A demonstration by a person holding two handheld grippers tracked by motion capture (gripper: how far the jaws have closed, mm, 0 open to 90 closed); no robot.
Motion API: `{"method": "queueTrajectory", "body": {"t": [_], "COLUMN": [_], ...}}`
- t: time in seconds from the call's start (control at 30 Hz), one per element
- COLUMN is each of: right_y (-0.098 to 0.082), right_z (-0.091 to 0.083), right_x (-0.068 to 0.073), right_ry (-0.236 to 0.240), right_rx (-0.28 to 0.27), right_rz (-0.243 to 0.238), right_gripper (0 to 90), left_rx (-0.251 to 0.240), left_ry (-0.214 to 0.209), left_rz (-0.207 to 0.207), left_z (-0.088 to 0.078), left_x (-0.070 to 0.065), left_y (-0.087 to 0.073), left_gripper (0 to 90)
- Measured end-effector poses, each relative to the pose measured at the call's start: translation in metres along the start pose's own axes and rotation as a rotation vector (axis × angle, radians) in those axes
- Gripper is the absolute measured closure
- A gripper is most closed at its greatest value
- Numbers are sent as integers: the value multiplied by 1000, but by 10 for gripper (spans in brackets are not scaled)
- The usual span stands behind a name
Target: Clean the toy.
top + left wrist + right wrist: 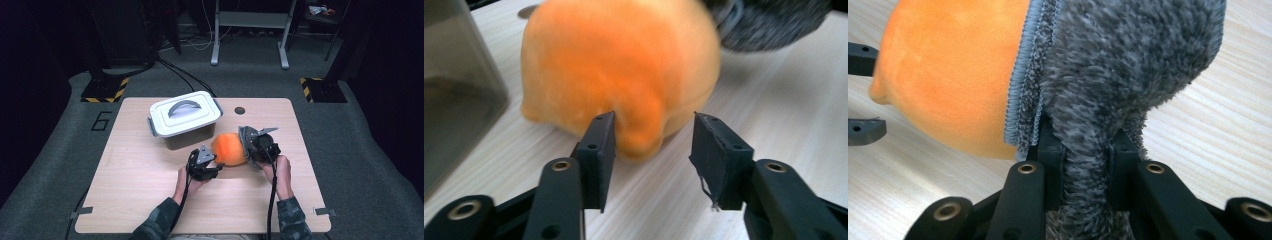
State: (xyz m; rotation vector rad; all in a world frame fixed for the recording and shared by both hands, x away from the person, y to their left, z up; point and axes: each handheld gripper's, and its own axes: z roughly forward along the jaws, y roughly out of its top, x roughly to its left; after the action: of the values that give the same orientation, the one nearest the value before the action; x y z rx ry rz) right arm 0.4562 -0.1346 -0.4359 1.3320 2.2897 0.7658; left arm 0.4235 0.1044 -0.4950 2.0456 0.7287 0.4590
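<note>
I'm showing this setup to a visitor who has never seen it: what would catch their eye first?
First the bright orange plush ball at the middle of the wooden table, with a grey fuzzy cloth wrapped over one end. The right gripper pinches that cloth, while the left gripper stands open around a nub on the orange plush. Behind them sits a white lidded box with a grey handle.

Center of the frame: orange plush (228, 148) with a grey fuzzy cover (246, 137), sitting between the left gripper (216, 166) and right gripper (250, 147). White lidded box (185, 114) just up-left, all on the wooden table (135, 195).
</note>
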Motion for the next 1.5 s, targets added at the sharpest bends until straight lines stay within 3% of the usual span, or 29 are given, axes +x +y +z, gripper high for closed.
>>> {"method": "queueTrajectory", "body": {"t": [0.1, 0.27, 0.37, 0.4, 0.5, 0.77, 1.03, 1.23, 1.5], "right_y": [-1, -3, -5, -5, -6, -6, 7, 15, 16], "right_z": [1, 3, 2, 3, 2, -21, -43, -37, -22], "right_x": [-1, -3, -3, -5, -5, -5, 23, 38, 39], "right_ry": [-1, -4, 2, -3, 0, 20, 74, 121, 74], "right_rx": [4, 2, 4, -4, -16, -80, -132, -136, -105], "right_rz": [9, 12, 33, 20, 25, 28, -59, -101, -113], "right_gripper": [743, 741, 741, 741, 741, 740, 740, 739, 743], "left_rx": [10, -16, -9, -15, -17, -41, -48, -45, -39], "left_ry": [18, 53, 50, 51, 36, -3, -38, -49, -53], "left_rz": [-4, 7, 20, 17, 19, 39, 48, 39, 17], "left_z": [4, 6, 7, 8, 7, -3, -8, -8, -7], "left_x": [-3, -4, -3, -4, -4, -7, -9, -8, -3], "left_y": [-3, -1, 1, 2, 3, 10, 13, 12, 7], "left_gripper": [512, 635, 741, 777, 821, 834, 834, 833, 833]}}
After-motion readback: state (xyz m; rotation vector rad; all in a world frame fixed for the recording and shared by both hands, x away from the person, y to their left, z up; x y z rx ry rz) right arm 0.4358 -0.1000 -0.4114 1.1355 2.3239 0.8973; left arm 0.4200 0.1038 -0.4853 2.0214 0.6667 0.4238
